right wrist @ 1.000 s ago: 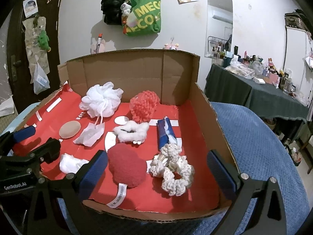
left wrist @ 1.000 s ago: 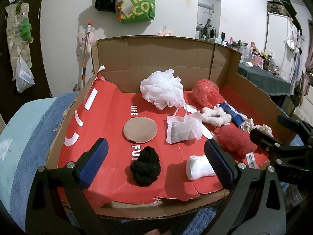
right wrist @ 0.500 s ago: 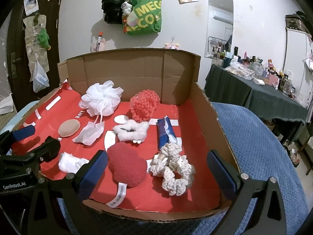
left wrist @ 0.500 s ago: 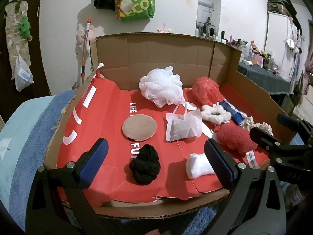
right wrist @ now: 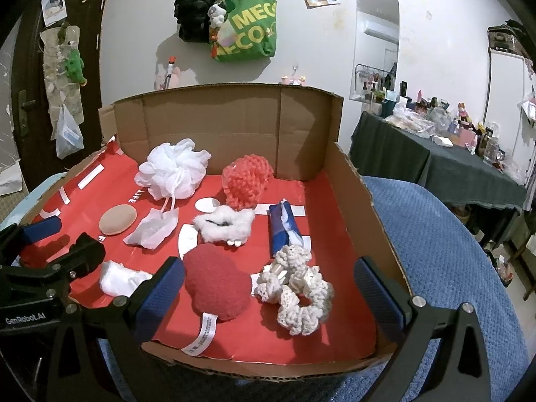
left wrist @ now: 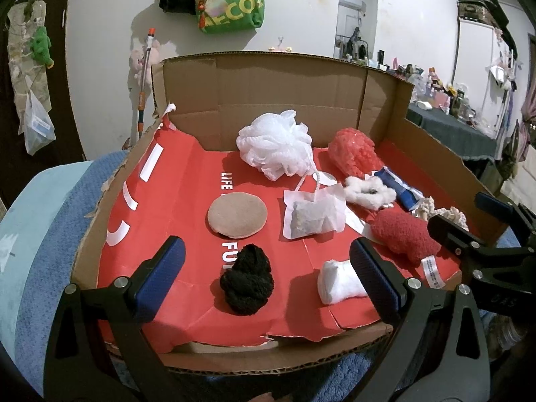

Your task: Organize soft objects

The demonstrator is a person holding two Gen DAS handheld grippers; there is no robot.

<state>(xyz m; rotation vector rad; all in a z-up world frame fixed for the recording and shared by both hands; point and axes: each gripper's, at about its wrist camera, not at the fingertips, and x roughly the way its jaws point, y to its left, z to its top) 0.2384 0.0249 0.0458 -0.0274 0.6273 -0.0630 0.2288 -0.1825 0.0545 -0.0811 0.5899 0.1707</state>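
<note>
- Lying on the red floor of an open cardboard box [left wrist: 291,107], the soft objects are spread out singly, most of them apart from one another.
- At the near edge, a black yarn scrunchie [left wrist: 246,283] sits between the left gripper's [left wrist: 266,276] fingers as seen from its camera, with a white folded cloth [left wrist: 338,281] just to its right.
- A round tan sponge pad [left wrist: 237,213] lies behind the scrunchie, beside a white sachet [left wrist: 313,216] whose cord runs up to a white mesh bath pouf [left wrist: 276,145].
- Further right sit a coral mesh pouf [right wrist: 247,177], a fluffy white scrunchie [right wrist: 224,224], a blue tissue pack [right wrist: 283,227], a dark red plush piece [right wrist: 216,286] with a white label, and a cream crocheted scrunchie [right wrist: 296,288].
- Both tools hover at the near rim: the left gripper's fingers are spread wide with nothing between them, and the right gripper [right wrist: 269,289] is equally wide and holds nothing.
- The box rests on a blue blanket [right wrist: 445,251].
- A green tote bag [right wrist: 248,30] hangs on the white wall behind, and a cluttered dark-clothed table [right wrist: 432,164] stands to the right.
</note>
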